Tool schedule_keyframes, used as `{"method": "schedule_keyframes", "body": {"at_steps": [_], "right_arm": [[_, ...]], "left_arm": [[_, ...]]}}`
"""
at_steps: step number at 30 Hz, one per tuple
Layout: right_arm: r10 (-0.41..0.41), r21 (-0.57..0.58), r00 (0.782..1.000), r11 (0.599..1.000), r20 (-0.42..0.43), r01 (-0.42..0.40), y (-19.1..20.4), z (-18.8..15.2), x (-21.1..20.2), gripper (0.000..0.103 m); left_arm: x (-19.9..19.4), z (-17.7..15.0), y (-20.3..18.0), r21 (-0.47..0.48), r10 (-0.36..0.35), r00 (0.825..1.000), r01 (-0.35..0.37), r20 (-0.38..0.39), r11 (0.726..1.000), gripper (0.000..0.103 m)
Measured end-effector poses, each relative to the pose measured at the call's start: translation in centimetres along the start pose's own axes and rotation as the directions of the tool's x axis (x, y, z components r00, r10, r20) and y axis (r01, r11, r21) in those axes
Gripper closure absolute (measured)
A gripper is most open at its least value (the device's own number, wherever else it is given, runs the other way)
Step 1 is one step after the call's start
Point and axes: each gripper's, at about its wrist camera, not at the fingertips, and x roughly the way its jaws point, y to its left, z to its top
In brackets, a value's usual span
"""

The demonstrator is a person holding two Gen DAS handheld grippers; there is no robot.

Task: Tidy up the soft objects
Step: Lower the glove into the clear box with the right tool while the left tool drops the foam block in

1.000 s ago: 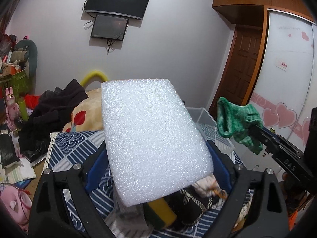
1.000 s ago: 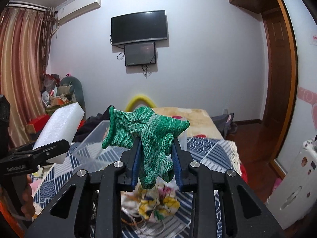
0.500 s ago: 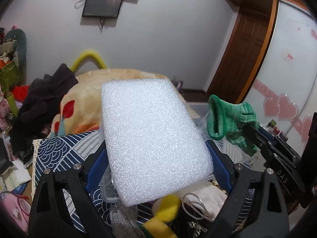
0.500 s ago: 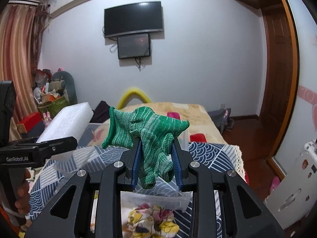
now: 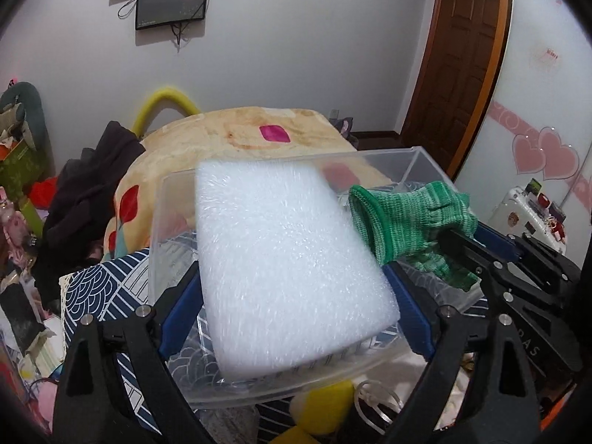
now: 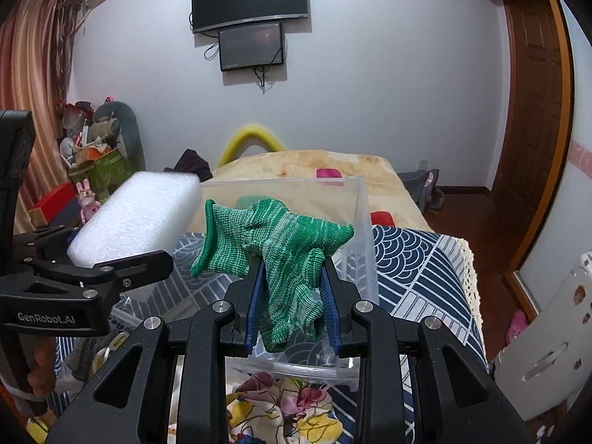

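My left gripper (image 5: 292,296) is shut on a thick white foam block (image 5: 285,259) and holds it above a clear plastic bin (image 5: 418,162). My right gripper (image 6: 292,292) is shut on a green knitted glove (image 6: 281,251), also above the bin (image 6: 359,222). In the left wrist view the glove (image 5: 407,222) hangs just right of the foam, over the bin's right side. In the right wrist view the foam (image 6: 129,222) shows at the left.
The bin stands on a blue and white patterned cloth (image 6: 418,270). A floral fabric (image 6: 281,407), a yellow sponge (image 5: 322,407) and other soft items lie near its front. Behind are a bed with a beige blanket (image 5: 259,133) and dark clothes (image 5: 85,192).
Both grippers have moved forward and down with their loads, from in front of the bin to above it. The bin now lies under the foam and the glove.
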Motion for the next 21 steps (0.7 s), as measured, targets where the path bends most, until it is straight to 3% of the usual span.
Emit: {"method": "schedule_keyframes", "body": {"at_steps": [10,15,21], "right_arm": [[0.030,-0.001,0.999,1.000,-0.019,-0.030,0.0,0.5,0.0,0.066],[0.035,0.020,0.999,0.999,0.033,-0.036,-0.5,0.9,-1.7,0.048],[0.044,0.025,0.994,0.999,0.096,-0.047,-0.9,1.4,-4.0,0.042]], "left_arm": [[-2.2,-0.4,-0.4,0.022,0.016,0.999,-0.017,0.036,1.000,0.005],[-4.5,-0.7,-0.3,0.016,0.013,0.996,-0.014,0.088,1.000,0.003],[-7.5,-0.9,-0.3,0.014,0.021,0.987,-0.024,0.158,1.000,0.001]]}}
